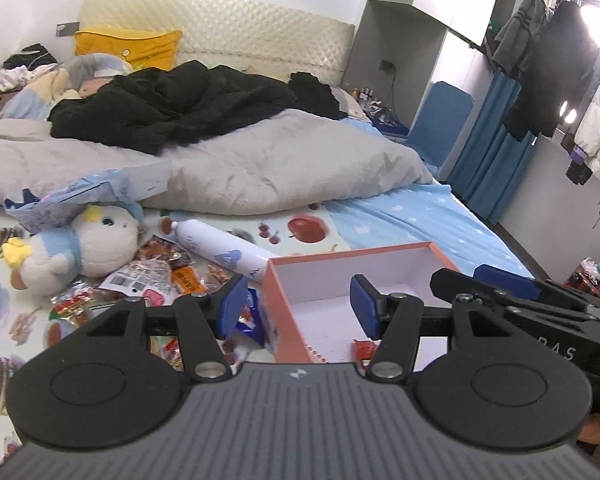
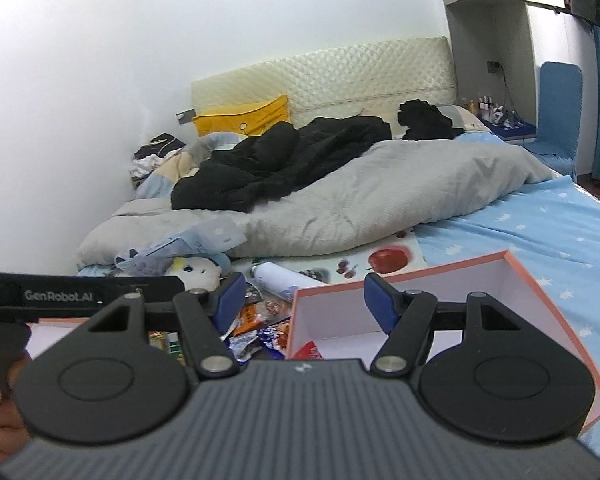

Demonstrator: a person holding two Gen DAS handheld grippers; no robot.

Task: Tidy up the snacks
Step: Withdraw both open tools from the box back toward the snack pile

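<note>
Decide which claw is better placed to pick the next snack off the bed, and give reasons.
Probably the left claw: open and empty, it sits nearer the snack packets left of the pink box. The right claw, also open, hovers mostly over the box.

A bed (image 1: 400,216) with a cream quilted headboard (image 1: 220,36) stands against white walls (image 2: 100,60); blue curtains (image 1: 488,152) hang nearby.

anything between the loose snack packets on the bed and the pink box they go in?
Only the near wall of the open pink cardboard box: the pile of foil snack packets lies on the bed just outside it, so packets must go up over the rim. A white spray bottle lies behind the pile, not in the way.
</note>
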